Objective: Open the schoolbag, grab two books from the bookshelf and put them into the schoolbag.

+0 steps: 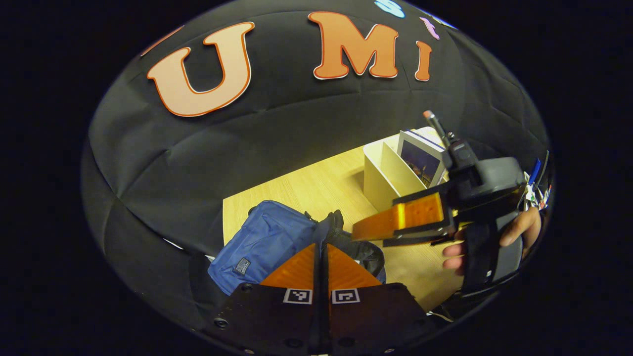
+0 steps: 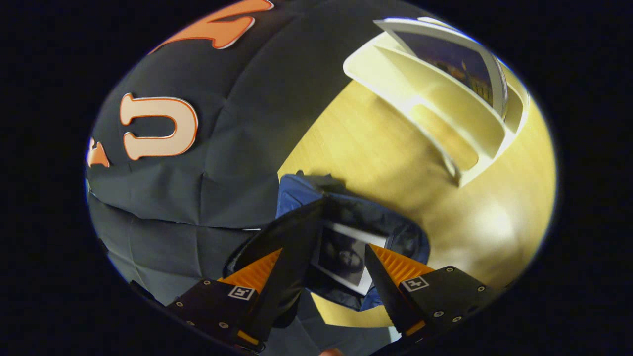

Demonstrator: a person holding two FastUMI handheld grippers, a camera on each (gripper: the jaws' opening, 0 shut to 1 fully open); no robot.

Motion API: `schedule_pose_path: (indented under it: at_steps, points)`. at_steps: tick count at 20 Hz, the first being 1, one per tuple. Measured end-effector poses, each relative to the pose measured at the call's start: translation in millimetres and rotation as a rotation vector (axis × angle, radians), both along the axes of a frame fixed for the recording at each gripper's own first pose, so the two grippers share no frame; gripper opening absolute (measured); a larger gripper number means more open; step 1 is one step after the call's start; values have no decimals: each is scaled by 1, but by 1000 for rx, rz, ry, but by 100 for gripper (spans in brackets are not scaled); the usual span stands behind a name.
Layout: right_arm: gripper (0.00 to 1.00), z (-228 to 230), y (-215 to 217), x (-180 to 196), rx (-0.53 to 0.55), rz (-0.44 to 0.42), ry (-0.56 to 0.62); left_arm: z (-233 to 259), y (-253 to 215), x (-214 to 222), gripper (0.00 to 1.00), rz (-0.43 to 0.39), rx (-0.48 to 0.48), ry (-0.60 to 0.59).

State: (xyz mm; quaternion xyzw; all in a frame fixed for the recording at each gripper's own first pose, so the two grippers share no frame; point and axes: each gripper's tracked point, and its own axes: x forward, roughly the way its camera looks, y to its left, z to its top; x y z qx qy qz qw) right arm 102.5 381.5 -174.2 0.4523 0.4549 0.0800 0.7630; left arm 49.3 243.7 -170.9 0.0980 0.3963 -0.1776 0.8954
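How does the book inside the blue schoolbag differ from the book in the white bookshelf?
The book in the blue fabric schoolbag has a pale, greyish cover and lies low inside the open bag. The book in the white bookshelf has a dark bluish cover and stands leaning in a rack slot. Both have white-edged picture covers.

Your left claw sits on a broad dark plate studded with round screws, with two small square black-and-white markers side by side at 6 o'clock in the left gripper view. At 3 o'clock there, your right claw has a bulky dark grey housing topped by a slim rod. Its own plates carry the same screws and markers.
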Motion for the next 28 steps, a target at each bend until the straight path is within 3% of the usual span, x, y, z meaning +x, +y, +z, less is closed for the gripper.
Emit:
schedule_pose_path:
  at_steps: [6, 12, 15, 21, 28]
  points:
    - [91, 24, -73, 7, -188, 3, -122, -6, -7, 1, 0, 17, 10, 5]
    - [94, 50, -150, 21, -444, 52, -211, -12, -14, -1, 0, 43, 8, 17]
    - [96, 55, -194, 34, -551, 60, -207, -14, -15, -2, 0, 64, -2, 19]
    - [96, 38, -251, 54, -730, 165, -132, -18, -17, -4, 1, 91, -20, 27]
    - [97, 13, -255, 73, -721, 300, -32, -22, -19, -9, 0, 99, -44, 41]
